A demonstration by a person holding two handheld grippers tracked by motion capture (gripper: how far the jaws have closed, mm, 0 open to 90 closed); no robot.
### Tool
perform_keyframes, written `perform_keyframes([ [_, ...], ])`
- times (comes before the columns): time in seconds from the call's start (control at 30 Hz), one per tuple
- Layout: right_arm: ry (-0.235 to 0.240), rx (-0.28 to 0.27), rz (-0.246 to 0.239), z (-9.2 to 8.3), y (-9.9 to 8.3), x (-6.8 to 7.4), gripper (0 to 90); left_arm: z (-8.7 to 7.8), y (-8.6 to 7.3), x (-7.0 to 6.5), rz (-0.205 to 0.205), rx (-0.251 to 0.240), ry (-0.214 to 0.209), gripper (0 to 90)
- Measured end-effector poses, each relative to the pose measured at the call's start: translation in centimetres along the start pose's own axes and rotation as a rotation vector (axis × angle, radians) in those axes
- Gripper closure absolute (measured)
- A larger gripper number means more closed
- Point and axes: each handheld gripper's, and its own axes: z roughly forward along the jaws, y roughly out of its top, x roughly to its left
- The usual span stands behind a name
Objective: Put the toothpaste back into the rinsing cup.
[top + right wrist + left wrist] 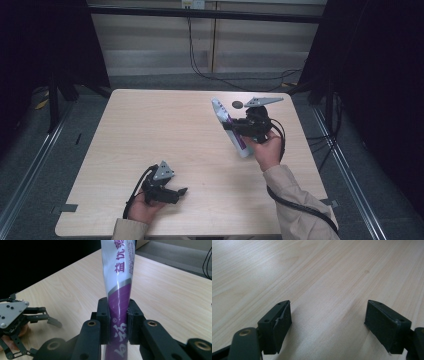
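High view puts the white-and-purple tube [231,127] right of centre in the frame, pinched in the right gripper [239,128], whose hand [267,149] comes up from the lower right. The tube's long axis runs on a slant, from its white end toward the upper middle of the frame down to its lower end, which lies close over or on the wooden table [150,125]; whether it touches the wood I cannot tell. The right gripper crosses that axis from the right-hand side and grips the tube about midway. Right gripper view confirms the hold: the tube [119,302] rises between the two black jaws, which are clenched on its purple part so that the body narrows there, and the white printed half stands up toward the top of the frame. The left gripper [176,192] sits low and left of centre in the high view, well apart from the tube, and the same tool shows at the lower left of the right gripper view [47,316]. Left gripper view has its jaws spread wide with only bare wood [324,277] between them, so it grasps nothing. Judging from this, the tube lies up and to the right of the free left gripper, and any two-handed move would need that hand to travel across the table toward it, meeting the tube along its slanted length.
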Motion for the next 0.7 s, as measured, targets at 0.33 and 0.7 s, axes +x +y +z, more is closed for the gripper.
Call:
perform_keyframes([
  [0.33,-0.016,-0.044,0.011,-0.7,0.7,-0.7,76.5,0.0,0.0,0.0,0.0,-0.001,0.001,21.0],
  [0.7,-0.042,-0.074,0.015,-1.1,1.3,-1.3,76.6,0.0,0.0,0.0,-0.001,-0.001,-0.001,21.0],
])
